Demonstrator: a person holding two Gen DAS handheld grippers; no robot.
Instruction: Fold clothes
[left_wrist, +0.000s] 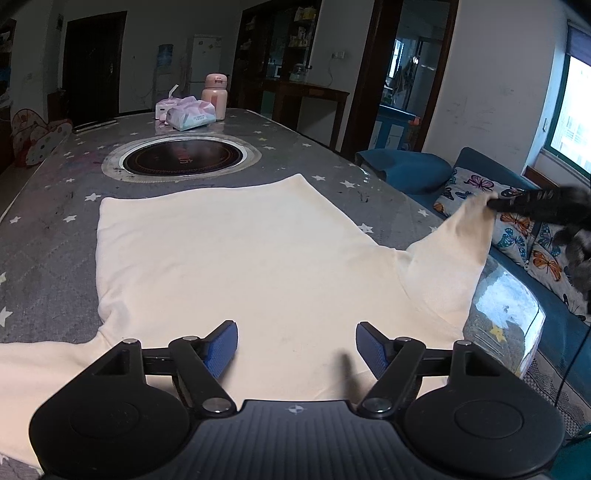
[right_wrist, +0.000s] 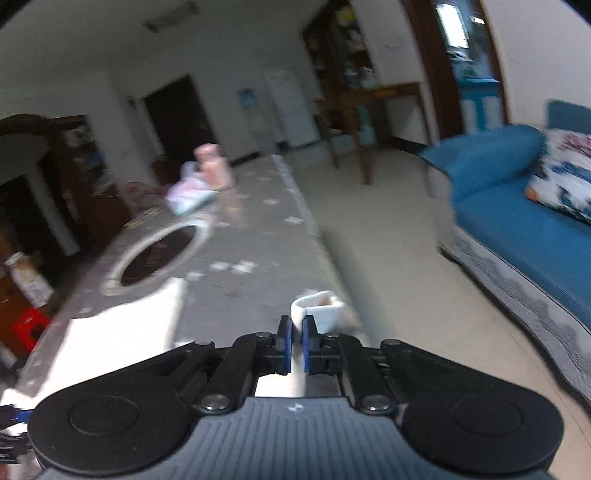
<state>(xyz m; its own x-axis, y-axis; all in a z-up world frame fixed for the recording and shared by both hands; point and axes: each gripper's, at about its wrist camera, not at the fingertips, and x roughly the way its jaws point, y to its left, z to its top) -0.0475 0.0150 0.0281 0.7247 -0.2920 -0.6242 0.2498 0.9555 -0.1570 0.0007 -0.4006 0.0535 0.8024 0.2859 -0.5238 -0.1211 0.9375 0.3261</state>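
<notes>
Left wrist view: the left tongs (left_wrist: 296, 345) hover spread wide over a cream sweater (left_wrist: 236, 254) lying flat on the starry surface (left_wrist: 55, 206). Right tongs (right_wrist: 296, 341) pinch its sleeve cuff (right_wrist: 319, 310), lifted past the surface's edge.

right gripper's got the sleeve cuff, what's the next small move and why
Probably carry the sleeve inward across the shirt body: the right gripper is shut on its cuff, lifted off the table edge, while the left gripper hangs open.

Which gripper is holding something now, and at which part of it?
The right gripper is shut on the cream shirt, pinching the cuff end of its right sleeve. The left gripper is open, holding nothing.
</notes>
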